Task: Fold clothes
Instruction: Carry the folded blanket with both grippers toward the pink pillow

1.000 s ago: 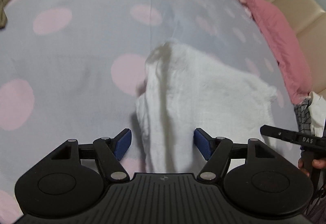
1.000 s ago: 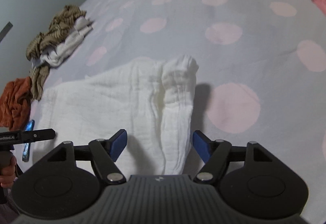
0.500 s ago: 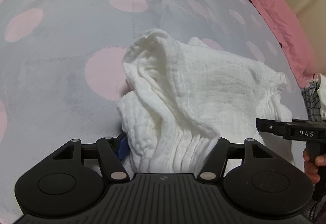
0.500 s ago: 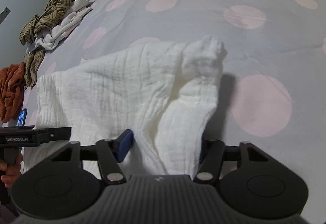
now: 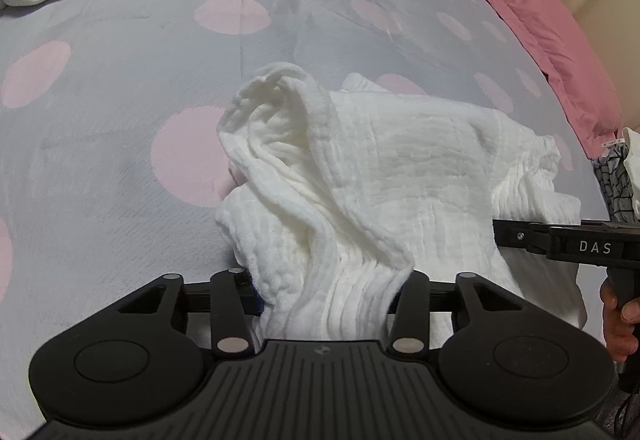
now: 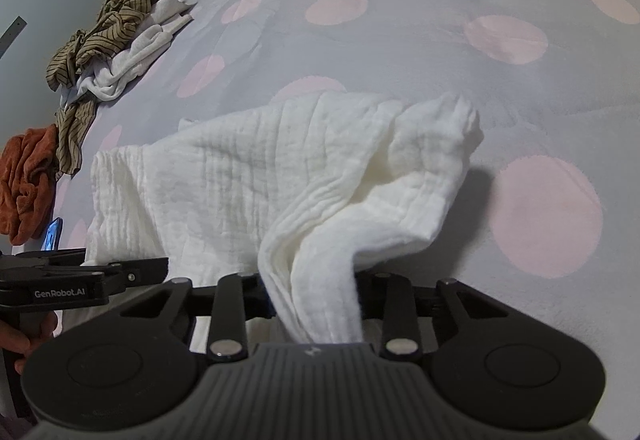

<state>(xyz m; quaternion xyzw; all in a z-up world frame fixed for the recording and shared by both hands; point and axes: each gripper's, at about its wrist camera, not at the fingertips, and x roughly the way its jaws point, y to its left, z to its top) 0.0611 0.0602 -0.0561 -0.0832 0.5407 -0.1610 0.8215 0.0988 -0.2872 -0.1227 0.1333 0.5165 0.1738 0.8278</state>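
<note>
While both my grippers clamp its near corners, the white muslin garment [image 5: 400, 176] lies bunched on the dotted bedspread [image 5: 120, 52].

My left gripper [image 5: 326, 304] pinches the near left corner, my right gripper [image 6: 316, 304] the near right one; cloth spreads away from both. Far left sits a pile of striped and white clothes [image 6: 108, 36], a rust-coloured garment [image 6: 26, 180] nearer.

The cloth [image 6: 248, 180] lies on the bed [image 6: 400, 52], mid-frame, its near corners between each tongs' fingers. A clothes pile [image 6: 108, 40] sits upper left in the right view; a pillow [image 5: 548, 40] upper right in the left view.
</note>
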